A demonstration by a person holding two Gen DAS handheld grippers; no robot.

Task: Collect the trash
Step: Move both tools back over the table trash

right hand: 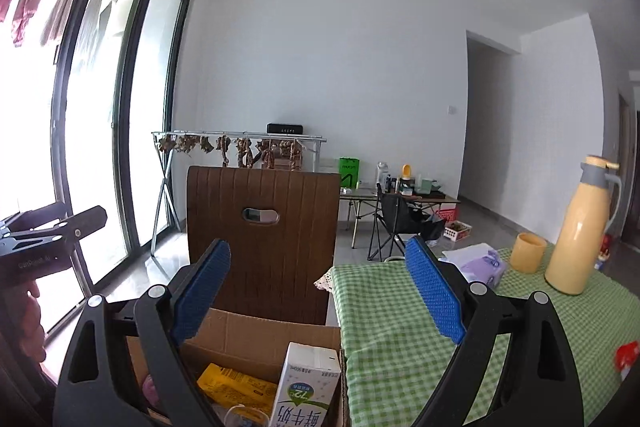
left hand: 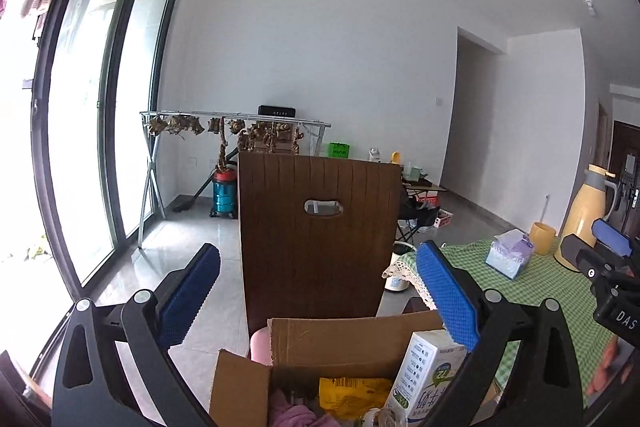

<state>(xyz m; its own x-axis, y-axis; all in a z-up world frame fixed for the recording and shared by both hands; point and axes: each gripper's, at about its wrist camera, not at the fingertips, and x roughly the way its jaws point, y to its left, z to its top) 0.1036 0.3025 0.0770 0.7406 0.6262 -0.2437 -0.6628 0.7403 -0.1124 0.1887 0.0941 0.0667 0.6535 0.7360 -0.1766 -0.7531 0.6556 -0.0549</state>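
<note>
An open cardboard box [left hand: 336, 343] [right hand: 256, 331] stands on a brown chair beside the table. In it stands a white milk carton [left hand: 424, 371] [right hand: 308, 387], with a yellow packet [left hand: 352, 393] [right hand: 232, 383] and pink cloth [left hand: 292, 415]. My left gripper [left hand: 320, 291] is open and empty, above the box. My right gripper [right hand: 320, 287] is open and empty, above the box's right side and the table edge. The right gripper also shows at the right edge of the left wrist view [left hand: 604, 259]; the left gripper shows at the left edge of the right wrist view [right hand: 52, 235].
The brown chair back [left hand: 316, 231] [right hand: 260, 227] rises behind the box. The green checked table [right hand: 400, 327] [left hand: 532, 291] holds a tissue pack [left hand: 510, 253] [right hand: 478, 261], a yellow cup [left hand: 542, 237] [right hand: 528, 251] and a cream thermos [right hand: 580, 227] [left hand: 588, 215]. A red item [right hand: 628, 357] lies at the right edge.
</note>
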